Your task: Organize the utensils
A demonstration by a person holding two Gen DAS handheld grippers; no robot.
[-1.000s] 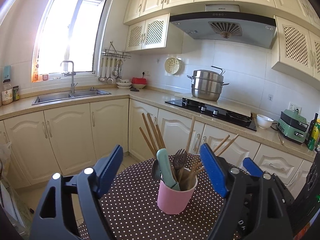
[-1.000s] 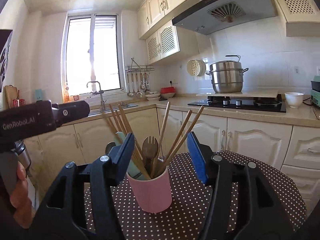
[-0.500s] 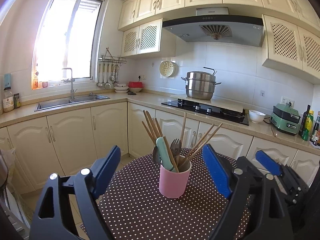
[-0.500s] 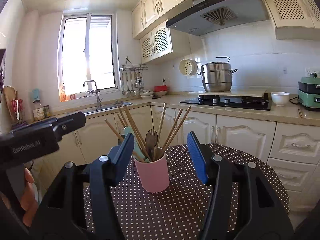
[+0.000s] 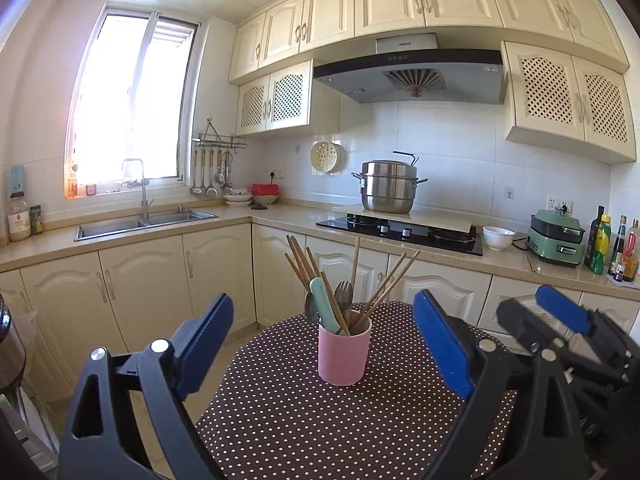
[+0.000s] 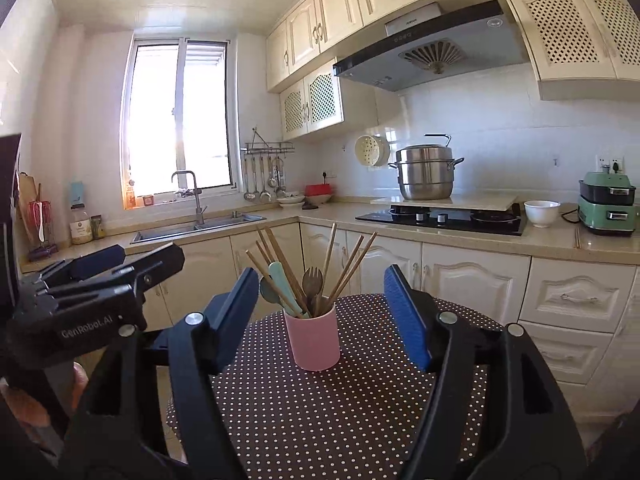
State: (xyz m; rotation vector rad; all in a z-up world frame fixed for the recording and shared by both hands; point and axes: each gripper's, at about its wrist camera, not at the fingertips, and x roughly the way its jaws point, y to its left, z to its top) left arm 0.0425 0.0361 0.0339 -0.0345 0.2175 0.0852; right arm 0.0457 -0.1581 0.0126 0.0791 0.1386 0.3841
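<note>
Left wrist view: left claw [image 5: 323,344] spread wide, empty, well back from pink cup [image 5: 344,354] near tabletop [image 5: 304,432] far edge. Chopsticks [image 5: 386,286], fork [image 5: 344,292], mint handle [image 5: 324,306] upright inside.

Right wrist view: right claw [image 6: 322,314] wide, empty. Cup [image 6: 315,340] between fingertips, untouched. Sticks probably light, stiff, slippery; pinch upper shaft.

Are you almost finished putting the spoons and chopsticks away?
It looks done: the chopsticks, fork and a green-handled utensil all stand in the pink cup on the dotted table. Nothing is in hand: the left gripper and right gripper are open, apart from the cup. No loose utensils show on the table, so little seems left.
</note>
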